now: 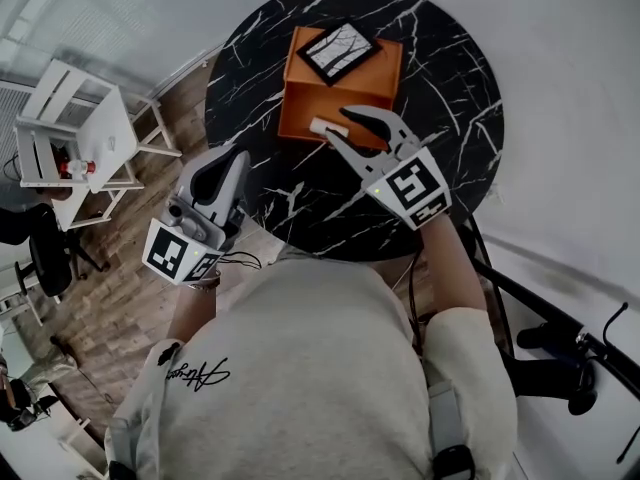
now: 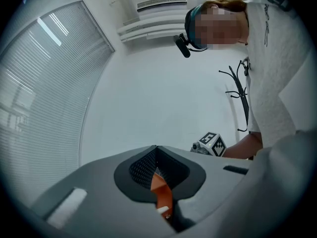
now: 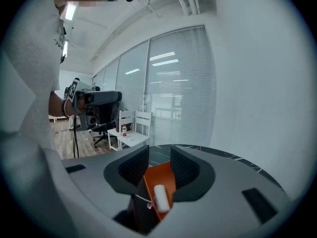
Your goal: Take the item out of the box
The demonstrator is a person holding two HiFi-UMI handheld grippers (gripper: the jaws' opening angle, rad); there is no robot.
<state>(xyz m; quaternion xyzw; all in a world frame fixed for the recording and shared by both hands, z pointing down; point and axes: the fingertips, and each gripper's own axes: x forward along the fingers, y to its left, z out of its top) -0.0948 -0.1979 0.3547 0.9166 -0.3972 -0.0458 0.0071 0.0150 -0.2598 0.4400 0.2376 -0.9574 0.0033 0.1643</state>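
Observation:
An orange box [image 1: 300, 93] stands on the round black marble table [image 1: 450, 98], with a black-and-white marbled panel [image 1: 340, 50] lying across its far part. A small white cylinder [image 1: 326, 126] rests at the box's near edge. My right gripper [image 1: 338, 125] is open, its two fingers reaching either side of that cylinder. In the right gripper view the white cylinder [image 3: 161, 197] lies on the orange box [image 3: 161, 175] between the parted jaws of my right gripper [image 3: 159, 155], and the pads are not pressing on it. My left gripper [image 1: 222, 168] hangs shut off the table's left edge. In its own view the left gripper [image 2: 156, 148] holds nothing.
White chairs [image 1: 75, 138] holding a small red object stand on the wooden floor at the left. A dark office chair [image 1: 45, 243] is below them. A black stand [image 1: 560, 348] lies at the lower right. A white wall runs behind the table.

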